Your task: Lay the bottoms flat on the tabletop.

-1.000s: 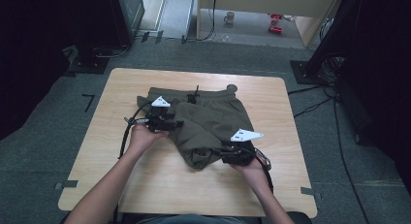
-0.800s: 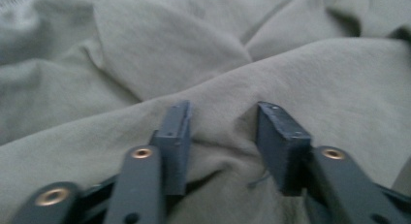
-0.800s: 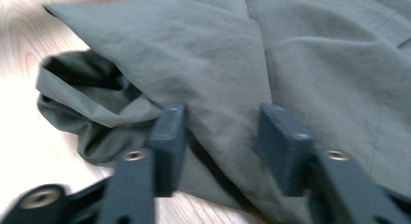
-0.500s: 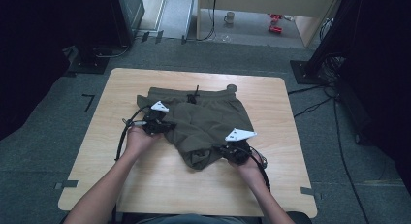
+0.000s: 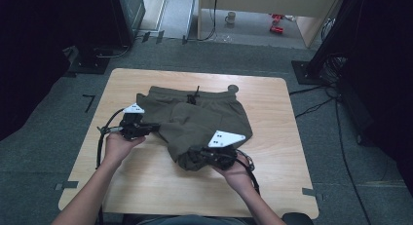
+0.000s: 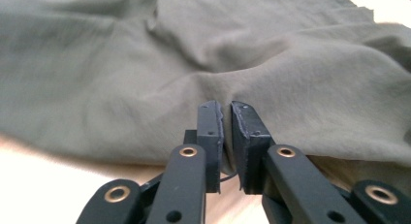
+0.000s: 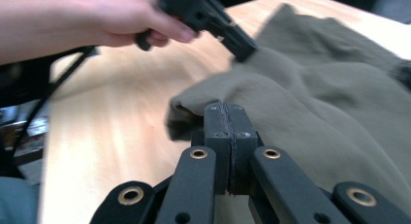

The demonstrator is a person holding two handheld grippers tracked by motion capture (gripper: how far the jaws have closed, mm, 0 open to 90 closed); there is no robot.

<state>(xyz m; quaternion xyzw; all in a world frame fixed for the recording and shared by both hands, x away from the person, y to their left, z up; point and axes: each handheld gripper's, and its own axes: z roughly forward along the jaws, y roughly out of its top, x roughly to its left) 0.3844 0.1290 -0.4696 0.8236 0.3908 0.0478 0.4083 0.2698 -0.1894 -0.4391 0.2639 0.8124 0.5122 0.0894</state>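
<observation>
A pair of olive-green shorts [image 5: 204,115] lies on the wooden table [image 5: 146,186], waistband at the far side. My left gripper [image 5: 155,128] is at the shorts' left edge. In the left gripper view its jaws [image 6: 227,107] pinch a ridge of the cloth [image 6: 145,64]; they have just been opening slightly, with a narrow gap left. My right gripper [image 5: 192,154] is at the near hem, where the cloth bunches. Its jaws [image 7: 228,107] are pressed together at the folded edge of the shorts [image 7: 329,88]. The left gripper [image 7: 242,47] also touches the cloth farther off in the right gripper view.
A small grey round mark [image 5: 233,88] sits on the table beyond the waistband. Grey carpet surrounds the table, with cables [image 5: 316,105] at the right and black stands at both far sides. A mug [image 5: 230,17] stands on the floor far back.
Both grippers closed onto the shorts. The left hand moved left with its edge, and the right hand moved left and rose a little, bunching the near hem.
</observation>
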